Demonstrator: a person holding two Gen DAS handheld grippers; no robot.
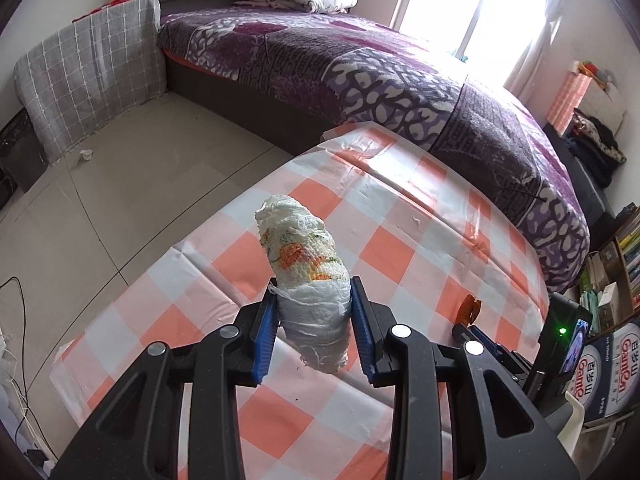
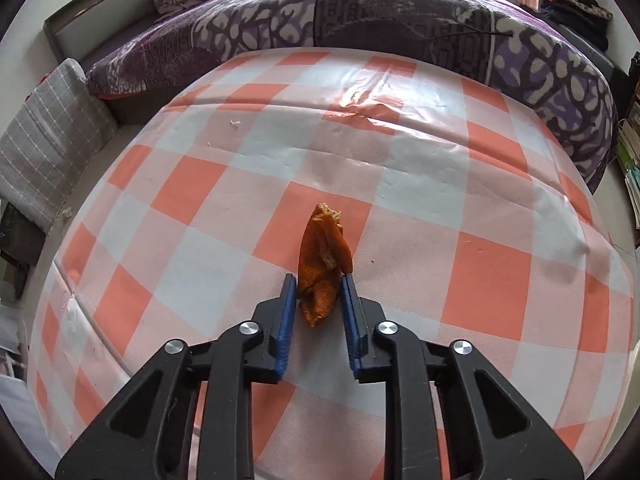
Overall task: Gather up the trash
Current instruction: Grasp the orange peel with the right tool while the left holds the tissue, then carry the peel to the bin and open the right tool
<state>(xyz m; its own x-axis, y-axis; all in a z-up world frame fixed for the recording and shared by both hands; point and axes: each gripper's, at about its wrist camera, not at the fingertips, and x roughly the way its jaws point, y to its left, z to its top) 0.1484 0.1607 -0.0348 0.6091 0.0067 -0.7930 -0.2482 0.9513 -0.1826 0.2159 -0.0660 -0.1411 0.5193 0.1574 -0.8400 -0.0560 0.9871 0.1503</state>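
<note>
Tissue, a crumpled white wad with an orange floral print (image 1: 306, 276), sits pinched in the left hand-held gripper (image 1: 314, 320) above the orange-and-white checked surface (image 1: 400, 216). At its 3 o'clock, the right hand-held gripper (image 2: 318, 300) pinches a curled orange peel (image 2: 322, 264) over that surface.

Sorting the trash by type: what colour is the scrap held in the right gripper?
Orange-brown peel, clearest in the right wrist view.

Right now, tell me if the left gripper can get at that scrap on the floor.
Probably not: the left gripper is shut on the tissue wad, and the floor scrap lies well beyond the table.
</note>
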